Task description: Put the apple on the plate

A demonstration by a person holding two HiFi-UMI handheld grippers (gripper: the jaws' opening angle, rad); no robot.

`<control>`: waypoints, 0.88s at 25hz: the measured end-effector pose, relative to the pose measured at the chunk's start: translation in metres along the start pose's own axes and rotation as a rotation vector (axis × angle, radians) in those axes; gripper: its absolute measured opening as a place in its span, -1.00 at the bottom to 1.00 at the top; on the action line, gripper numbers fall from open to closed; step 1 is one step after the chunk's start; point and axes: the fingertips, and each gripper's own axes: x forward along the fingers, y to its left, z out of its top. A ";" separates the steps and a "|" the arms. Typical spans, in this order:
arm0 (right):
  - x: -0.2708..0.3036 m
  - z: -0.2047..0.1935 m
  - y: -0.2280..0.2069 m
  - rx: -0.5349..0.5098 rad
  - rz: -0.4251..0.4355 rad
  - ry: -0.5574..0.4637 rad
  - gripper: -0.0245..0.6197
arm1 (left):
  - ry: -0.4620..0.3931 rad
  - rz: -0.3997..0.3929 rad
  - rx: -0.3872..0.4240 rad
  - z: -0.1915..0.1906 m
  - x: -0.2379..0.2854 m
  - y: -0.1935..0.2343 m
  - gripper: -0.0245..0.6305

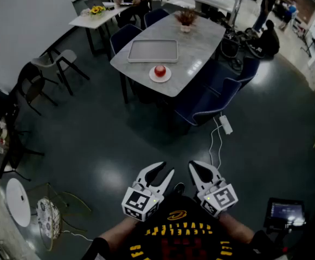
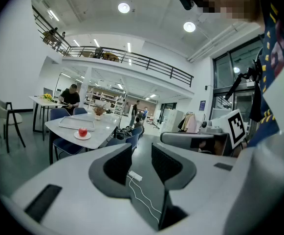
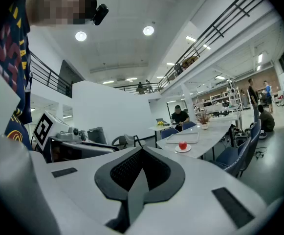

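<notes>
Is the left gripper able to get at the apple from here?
Probably not: the left gripper hangs far short of the table where the apple sits on its plate, with a stretch of floor between. Nothing stands in the way.

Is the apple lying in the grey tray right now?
No, the apple sits on the white plate beside the tray.

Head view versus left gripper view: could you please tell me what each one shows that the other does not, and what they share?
Only the head view: the left gripper seen from above with its marker cube, and a lit screen low at the right.
Only the left gripper view: the balcony railing, the ceiling lights, and its own jaws apart with nothing between them.
Both: the apple on the plate, the tray beside it, and the power strip on the floor.
</notes>
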 end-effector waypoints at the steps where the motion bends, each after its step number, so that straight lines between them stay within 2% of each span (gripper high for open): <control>1: -0.002 0.001 0.002 0.001 -0.001 0.001 -0.90 | 0.004 0.004 -0.003 0.005 -0.002 0.000 -0.53; 11: -0.002 0.006 -0.004 0.030 -0.003 -0.034 -0.90 | -0.007 0.003 -0.017 0.007 0.001 0.002 -0.53; 15: 0.005 0.005 -0.006 0.048 0.023 -0.028 -0.90 | 0.004 0.041 -0.028 0.011 0.001 0.006 -0.53; 22: -0.006 0.006 -0.029 0.064 0.025 -0.050 -0.90 | -0.008 0.032 -0.008 0.011 0.026 -0.011 -0.53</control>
